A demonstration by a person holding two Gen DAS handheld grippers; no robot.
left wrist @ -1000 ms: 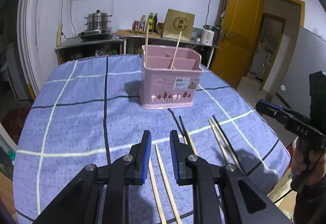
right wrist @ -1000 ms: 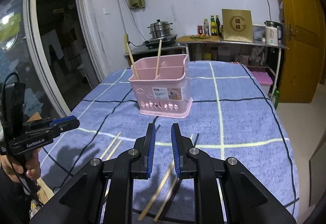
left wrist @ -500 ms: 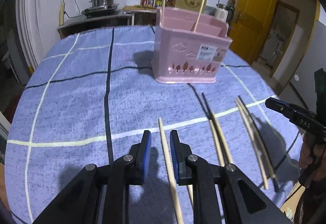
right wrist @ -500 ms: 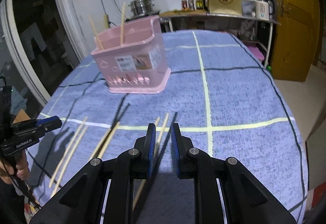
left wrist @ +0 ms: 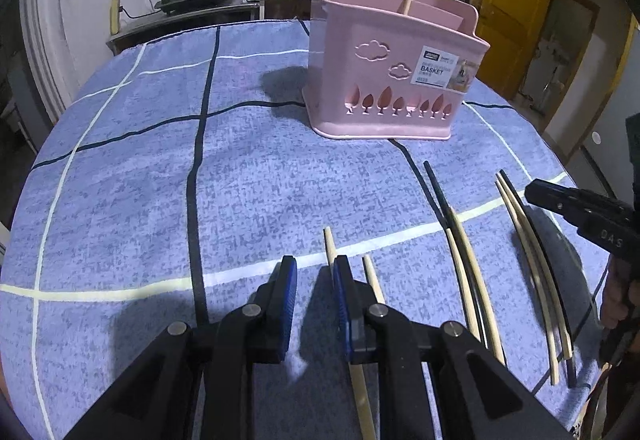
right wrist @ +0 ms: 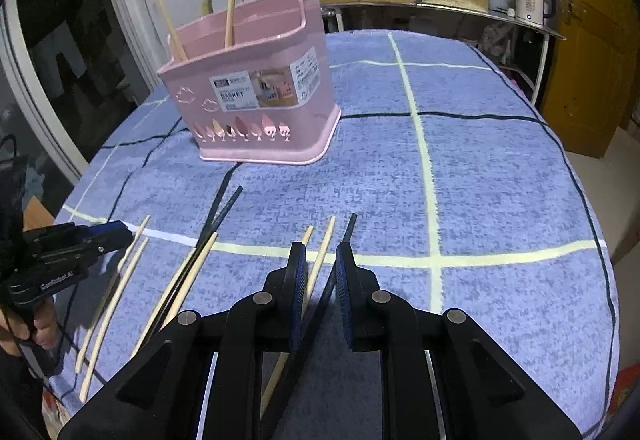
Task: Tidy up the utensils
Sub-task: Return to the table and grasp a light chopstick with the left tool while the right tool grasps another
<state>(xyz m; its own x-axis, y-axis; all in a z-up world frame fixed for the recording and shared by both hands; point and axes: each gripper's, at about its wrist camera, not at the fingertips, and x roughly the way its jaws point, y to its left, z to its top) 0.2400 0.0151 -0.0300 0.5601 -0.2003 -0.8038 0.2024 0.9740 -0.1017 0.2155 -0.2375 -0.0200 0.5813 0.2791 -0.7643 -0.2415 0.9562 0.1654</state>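
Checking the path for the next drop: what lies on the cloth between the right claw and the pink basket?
In the right wrist view, only chopstick tips near the right claw; beyond them, bare blue tablecloth up to the pink basket.

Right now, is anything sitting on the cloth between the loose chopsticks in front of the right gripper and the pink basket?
Nothing visible. Ahead of the right gripper, the pale chopstick and black chopstick point toward the pink basket across bare blue tablecloth. Two chopsticks already stand in the basket, but much of its top looks free.
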